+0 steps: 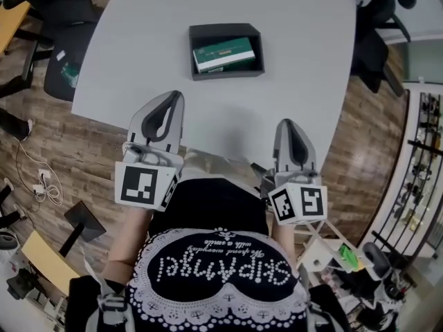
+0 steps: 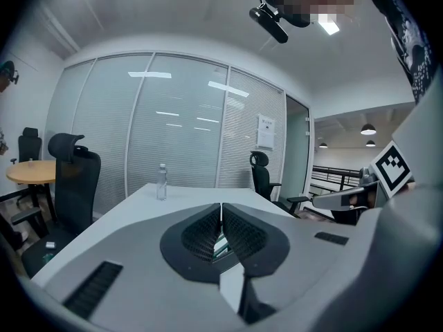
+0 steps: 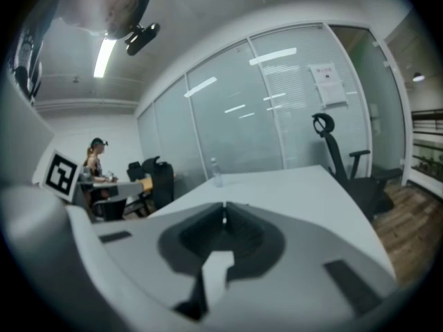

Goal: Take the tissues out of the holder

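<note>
A dark grey open holder (image 1: 227,50) sits on the white table (image 1: 304,75), past its middle. Inside lies a green and white tissue pack (image 1: 223,54). My left gripper (image 1: 175,97) hangs over the table's near edge, well short of the holder, with its jaws shut and nothing between them. My right gripper (image 1: 287,123) is at the near edge further right, jaws shut and empty too. In the left gripper view a sliver of the tissue pack (image 2: 219,245) shows through the gap below the closed fingertips (image 2: 221,209). The right gripper view shows its shut tips (image 3: 223,214) over bare table.
A clear water bottle (image 2: 161,182) stands at the table's far end. Black office chairs (image 1: 66,43) stand at the left and at the right (image 1: 377,37) of the table. A person sits at a desk (image 3: 97,171) in the background. Wooden floor surrounds the table.
</note>
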`<state>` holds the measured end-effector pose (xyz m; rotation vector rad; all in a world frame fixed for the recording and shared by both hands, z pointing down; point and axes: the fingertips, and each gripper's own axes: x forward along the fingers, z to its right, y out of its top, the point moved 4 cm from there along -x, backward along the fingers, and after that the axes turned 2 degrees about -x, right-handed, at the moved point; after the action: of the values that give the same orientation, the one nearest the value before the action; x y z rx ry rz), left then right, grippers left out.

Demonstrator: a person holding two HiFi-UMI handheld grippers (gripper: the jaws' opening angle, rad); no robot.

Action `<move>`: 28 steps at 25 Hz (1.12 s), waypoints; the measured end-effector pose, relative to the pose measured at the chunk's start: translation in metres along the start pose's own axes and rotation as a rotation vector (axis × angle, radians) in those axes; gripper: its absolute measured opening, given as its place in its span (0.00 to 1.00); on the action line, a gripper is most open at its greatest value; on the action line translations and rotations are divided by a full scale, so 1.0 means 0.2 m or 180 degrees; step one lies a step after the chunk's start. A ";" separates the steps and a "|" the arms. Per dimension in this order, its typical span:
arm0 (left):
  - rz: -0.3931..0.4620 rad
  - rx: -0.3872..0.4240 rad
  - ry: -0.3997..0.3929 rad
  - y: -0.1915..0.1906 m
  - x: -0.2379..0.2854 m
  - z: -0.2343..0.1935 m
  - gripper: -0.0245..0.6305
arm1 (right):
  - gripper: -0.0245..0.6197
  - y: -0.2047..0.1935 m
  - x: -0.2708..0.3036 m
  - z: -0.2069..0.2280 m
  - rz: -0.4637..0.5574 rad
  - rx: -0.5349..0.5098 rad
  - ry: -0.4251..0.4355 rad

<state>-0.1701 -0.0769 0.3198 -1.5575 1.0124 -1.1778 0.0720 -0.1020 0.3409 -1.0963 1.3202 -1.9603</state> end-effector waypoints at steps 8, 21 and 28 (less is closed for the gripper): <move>0.0012 0.0027 0.0075 0.03 0.02 -0.01 0.08 | 0.09 0.03 0.05 0.03 0.0024 0.0006 0.0047; -0.0061 0.0013 0.0051 0.02 0.04 -0.03 0.08 | 0.09 0.04 0.05 0.05 0.0038 0.0059 -0.0022; -0.0113 0.0180 0.0063 0.04 0.09 -0.08 0.08 | 0.09 0.02 0.04 0.05 0.0005 0.0099 -0.0079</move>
<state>-0.1825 -0.0999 0.3186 -1.5278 0.9599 -1.2383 0.0767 -0.1161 0.3415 -1.1008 1.2730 -1.9535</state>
